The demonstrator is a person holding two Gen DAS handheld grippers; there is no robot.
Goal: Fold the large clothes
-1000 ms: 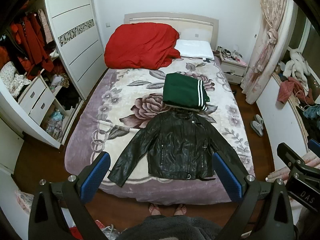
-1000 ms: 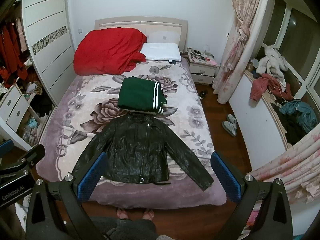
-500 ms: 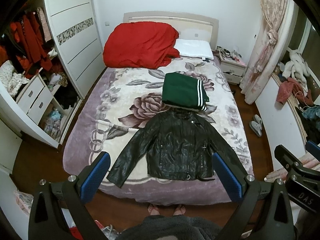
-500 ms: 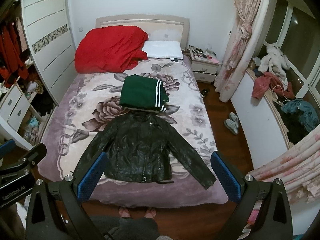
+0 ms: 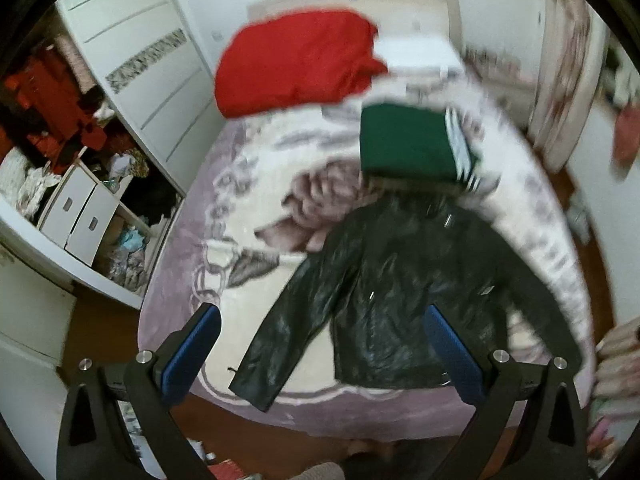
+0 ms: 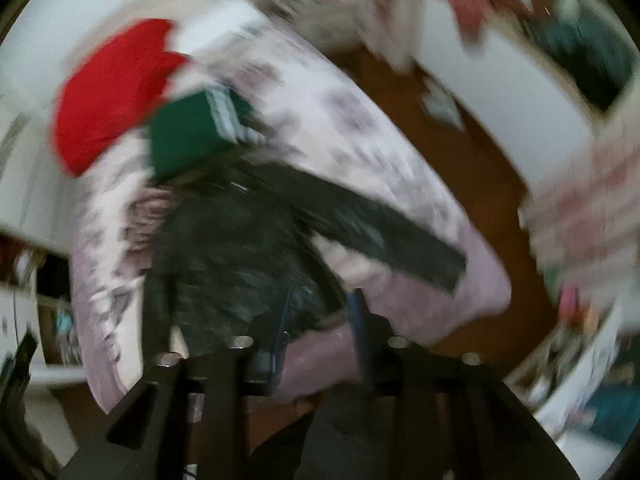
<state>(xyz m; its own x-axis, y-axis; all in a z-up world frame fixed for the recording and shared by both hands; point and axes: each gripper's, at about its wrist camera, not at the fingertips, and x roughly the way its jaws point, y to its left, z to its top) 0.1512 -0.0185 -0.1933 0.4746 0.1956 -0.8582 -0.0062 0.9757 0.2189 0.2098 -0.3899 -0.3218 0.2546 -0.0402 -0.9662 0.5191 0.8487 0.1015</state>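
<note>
1. Both views have swung down toward the bed [image 5: 176, 288] since the earlier frames and are now blurred; the right gripper's [image 6: 320, 320] jaws, wide before, are closing.
2. Left gripper [image 5: 320, 344]: jaws wide apart, holding nothing; the one black jacket [image 5: 404, 296] lies flat beyond and between them, sleeves spread, probably laid out so for folding.
3. One folded green garment [image 5: 408, 144] lies beyond the jacket's collar, likely already done; one red quilt [image 5: 296, 64] sits farther off by the headboard.
4. Right gripper: jaws narrowed, apparently with nothing between them; the jacket's hem lies just ahead, one sleeve [image 6: 376, 228] running off to the right.
</note>
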